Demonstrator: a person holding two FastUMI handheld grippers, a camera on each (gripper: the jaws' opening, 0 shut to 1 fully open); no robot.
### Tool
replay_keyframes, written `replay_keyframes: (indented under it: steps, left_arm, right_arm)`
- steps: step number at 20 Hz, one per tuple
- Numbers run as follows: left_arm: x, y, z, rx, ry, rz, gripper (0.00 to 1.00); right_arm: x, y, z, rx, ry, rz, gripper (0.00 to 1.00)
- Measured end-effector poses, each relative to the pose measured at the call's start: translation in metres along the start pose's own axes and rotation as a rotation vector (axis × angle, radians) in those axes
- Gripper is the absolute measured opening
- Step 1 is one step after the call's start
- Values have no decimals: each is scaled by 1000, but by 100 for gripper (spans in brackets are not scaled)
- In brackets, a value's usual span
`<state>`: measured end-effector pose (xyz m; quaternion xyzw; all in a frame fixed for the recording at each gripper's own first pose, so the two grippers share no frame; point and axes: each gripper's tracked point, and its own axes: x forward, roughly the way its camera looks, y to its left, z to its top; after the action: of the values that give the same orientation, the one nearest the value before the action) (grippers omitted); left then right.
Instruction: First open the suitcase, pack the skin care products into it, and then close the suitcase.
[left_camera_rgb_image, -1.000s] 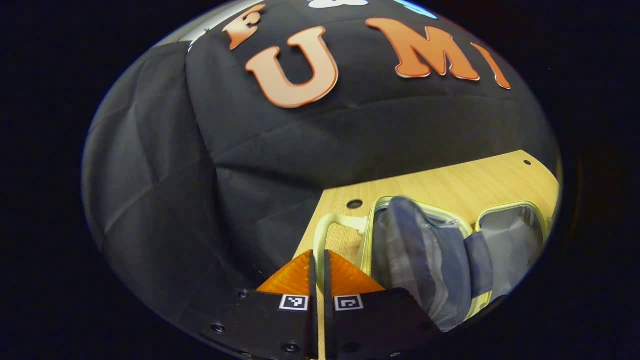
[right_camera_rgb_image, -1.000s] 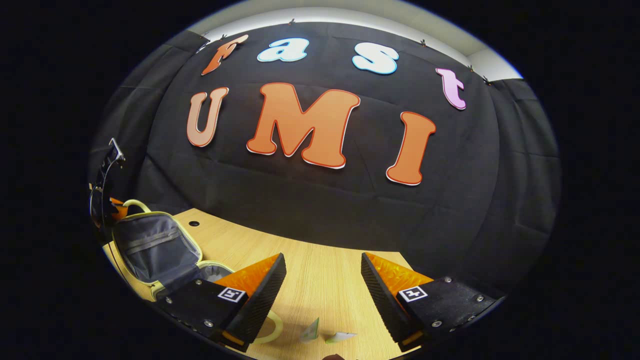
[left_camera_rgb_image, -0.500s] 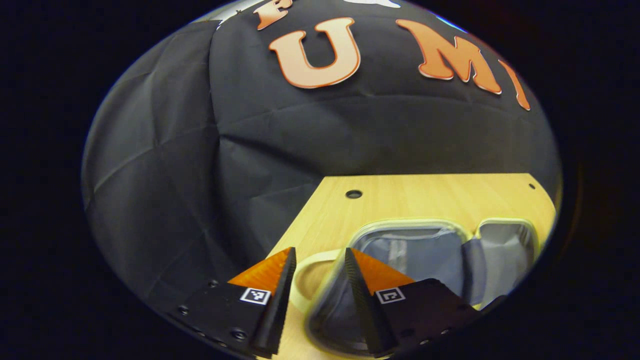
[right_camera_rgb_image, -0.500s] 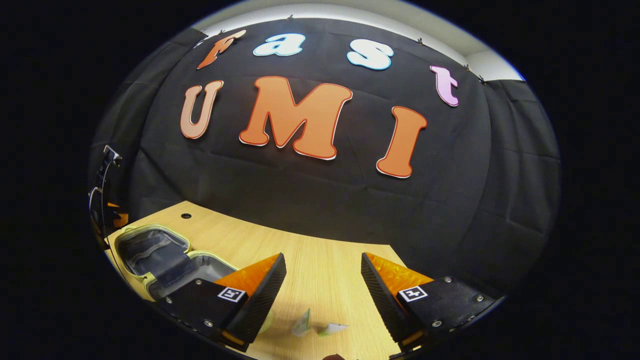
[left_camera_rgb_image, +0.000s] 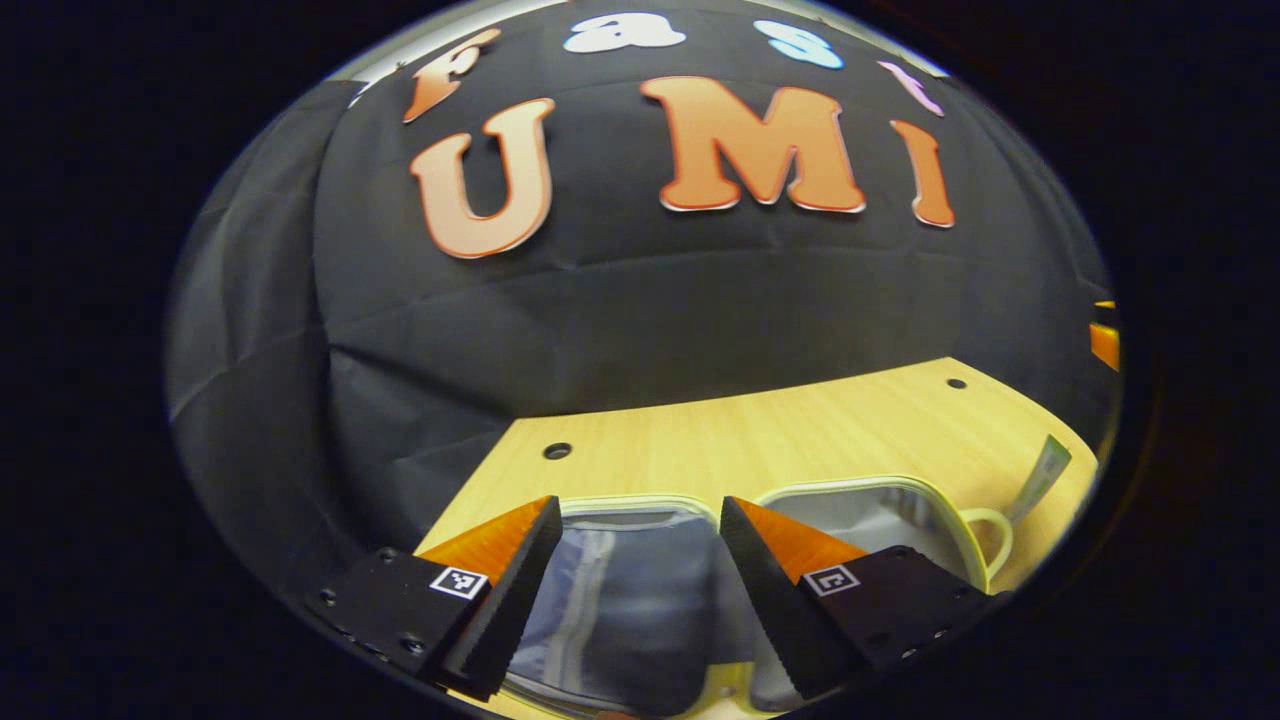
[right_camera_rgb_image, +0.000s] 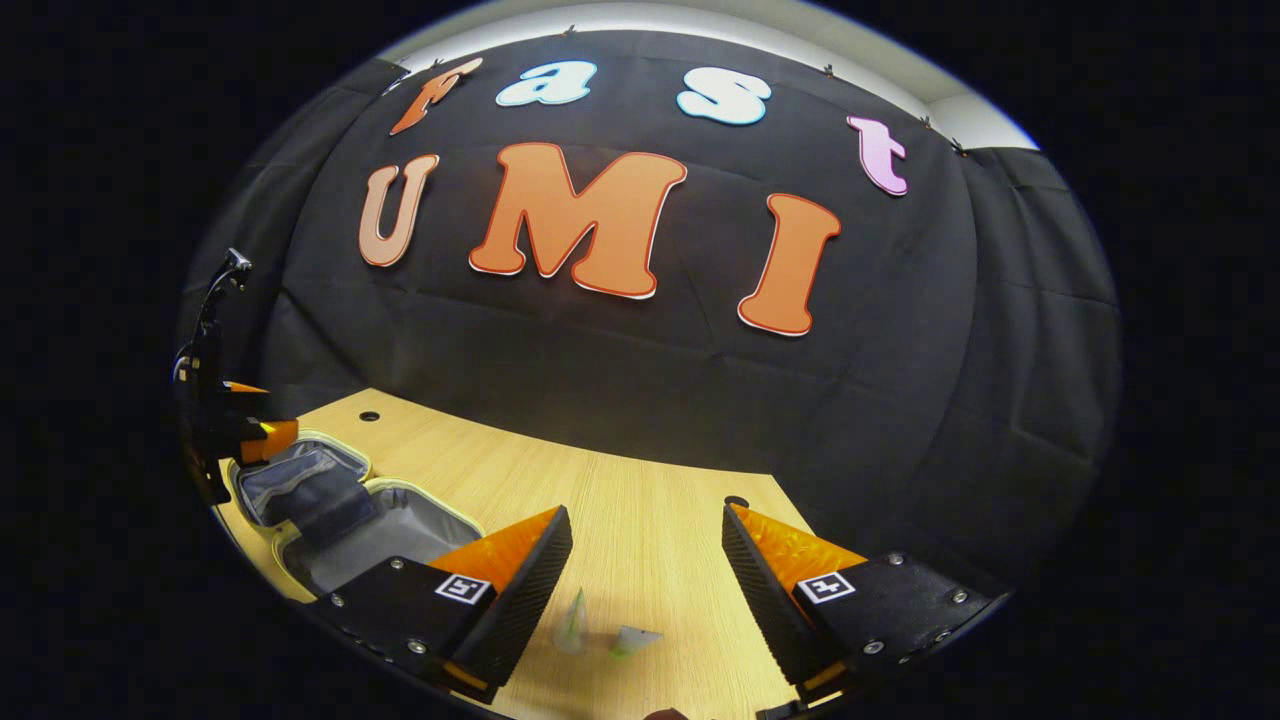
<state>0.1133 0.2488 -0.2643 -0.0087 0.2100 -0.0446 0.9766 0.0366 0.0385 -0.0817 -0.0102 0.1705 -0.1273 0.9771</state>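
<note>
While the left gripper hangs with jaws apart and empty, the opened suitcase lies flat beneath them near the desk front edge. In the right gripper view, the right gripper spreads empty jaws above two skin care sachets; the suitcase sits toward the desk's left edge.

The left gripper view looked forward from close above the open suitcase, toward the far wall, with the table running off to its right. The right gripper view sat farther right, low over the table, facing the same wall. Both views shared the suitcase, the table and the wall.
</note>
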Motion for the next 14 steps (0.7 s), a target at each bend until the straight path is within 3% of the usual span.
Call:
replay_keyframes:
  steps: [8,14]
  left_arm:
    - [-30,-182,8,127,-62,-279,99]
    - [-46,-280,-2,167,-73,-438,98]
  right_arm:
    - [-9,-38,-21,18,37,-11,96]
    - [-21,-66,-31,6,51,-20,96]
